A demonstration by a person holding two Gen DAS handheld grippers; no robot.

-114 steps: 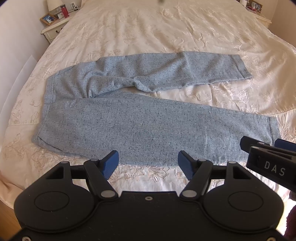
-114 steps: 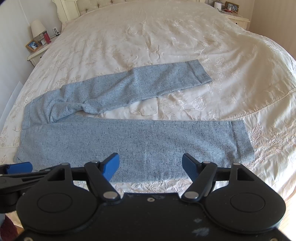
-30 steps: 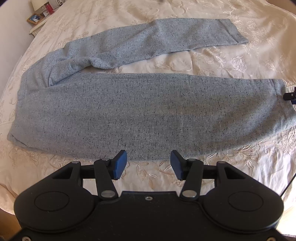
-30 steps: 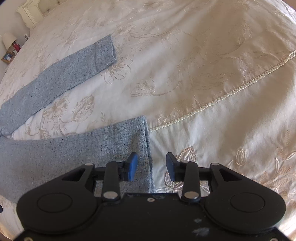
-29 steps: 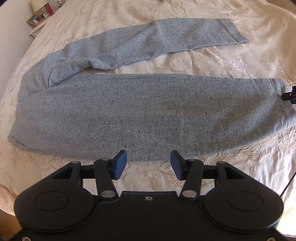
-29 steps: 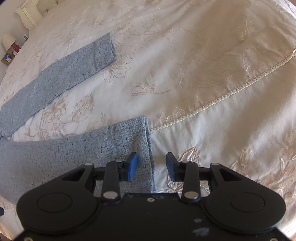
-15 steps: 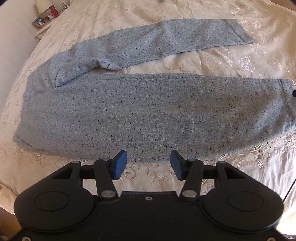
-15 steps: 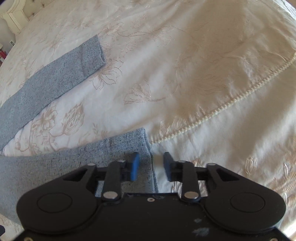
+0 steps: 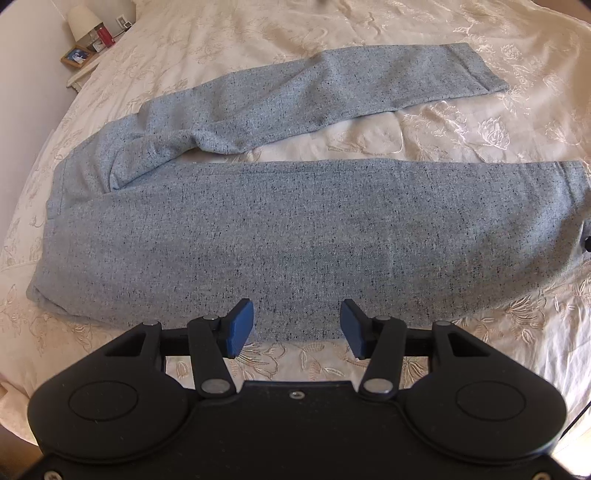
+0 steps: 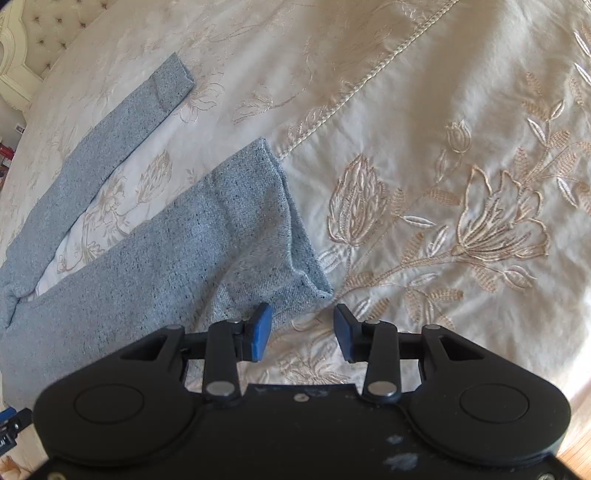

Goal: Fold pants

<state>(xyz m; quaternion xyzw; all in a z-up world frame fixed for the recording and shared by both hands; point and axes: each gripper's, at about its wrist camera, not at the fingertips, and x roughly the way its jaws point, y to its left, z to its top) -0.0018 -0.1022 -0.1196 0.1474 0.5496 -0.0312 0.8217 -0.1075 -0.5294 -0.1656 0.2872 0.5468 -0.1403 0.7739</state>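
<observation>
Grey-blue speckled pants [image 9: 295, 229] lie spread on the cream bedspread, legs apart in a V, waistband at the left. My left gripper [image 9: 296, 328] hovers open over the near edge of the near leg, nothing between its blue pads. In the right wrist view the near leg's cuff [image 10: 295, 236] lies just ahead and left of my right gripper [image 10: 300, 334]. That gripper's jaws are opening, and only bedspread shows between them; the cuff's near corner sits by the left pad [image 10: 258, 332]. The far leg's cuff [image 10: 171, 86] lies further back.
The embroidered bedspread [image 10: 461, 221] has a corded seam [image 10: 354, 88] running diagonally past the cuff. A nightstand [image 9: 83, 59] with a lamp and a picture frame stands at the far left. A tufted headboard [image 10: 40, 33] shows at the top left.
The right gripper rolled and moved in close to the near leg's cuff, which now looms large just ahead of its left pad. Its jaws stand a little wider. The left gripper kept still.
</observation>
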